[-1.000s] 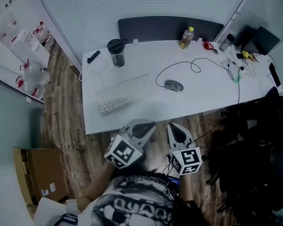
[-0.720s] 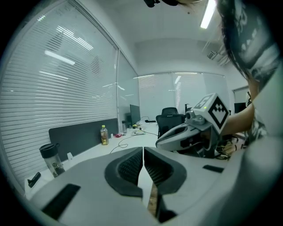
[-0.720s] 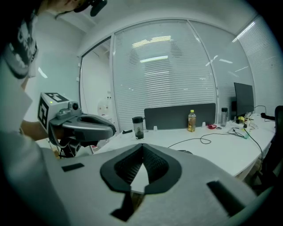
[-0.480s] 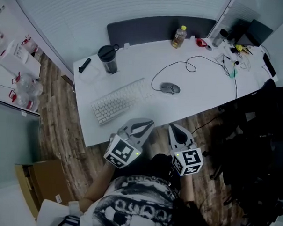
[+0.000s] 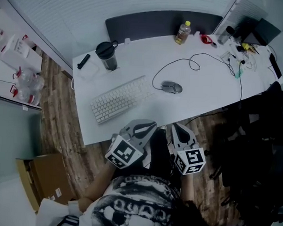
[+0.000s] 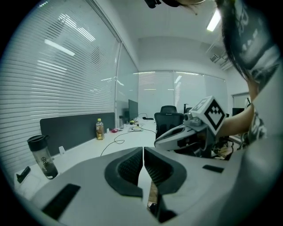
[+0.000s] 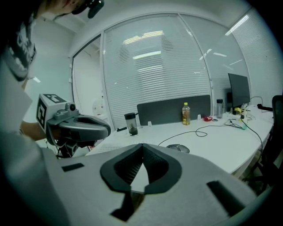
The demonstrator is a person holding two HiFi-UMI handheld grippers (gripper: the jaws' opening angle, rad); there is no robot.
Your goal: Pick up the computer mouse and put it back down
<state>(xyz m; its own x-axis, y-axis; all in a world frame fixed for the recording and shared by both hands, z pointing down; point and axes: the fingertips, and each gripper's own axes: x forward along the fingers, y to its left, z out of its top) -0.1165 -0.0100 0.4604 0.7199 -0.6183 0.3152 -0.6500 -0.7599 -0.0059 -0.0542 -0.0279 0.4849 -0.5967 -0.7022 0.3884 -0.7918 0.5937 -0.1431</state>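
Note:
A grey wired computer mouse (image 5: 171, 87) (image 7: 178, 148) lies on the white desk (image 5: 198, 96), to the right of the white keyboard (image 5: 117, 99), its black cable (image 5: 181, 65) looping toward the back. Both grippers are held in front of the desk's near edge, off the table, well short of the mouse. My left gripper (image 5: 145, 126) (image 6: 143, 152) is shut with nothing between its jaws. My right gripper (image 5: 178, 128) (image 7: 142, 148) is shut and empty too, and sits nearer the mouse.
A dark tumbler (image 5: 107, 56), a black marker (image 5: 83, 61) and a yellow-capped bottle (image 5: 183, 32) stand along the back of the desk. Cables and small items (image 5: 235, 58) clutter the right end. A black office chair (image 5: 262, 139) is at right, a cardboard box (image 5: 40, 178) at lower left.
Both grippers have edged forward and slightly down toward the desk's near edge. The head view has shifted, so the desk sits a little lower and more centred. Jaws stayed shut.

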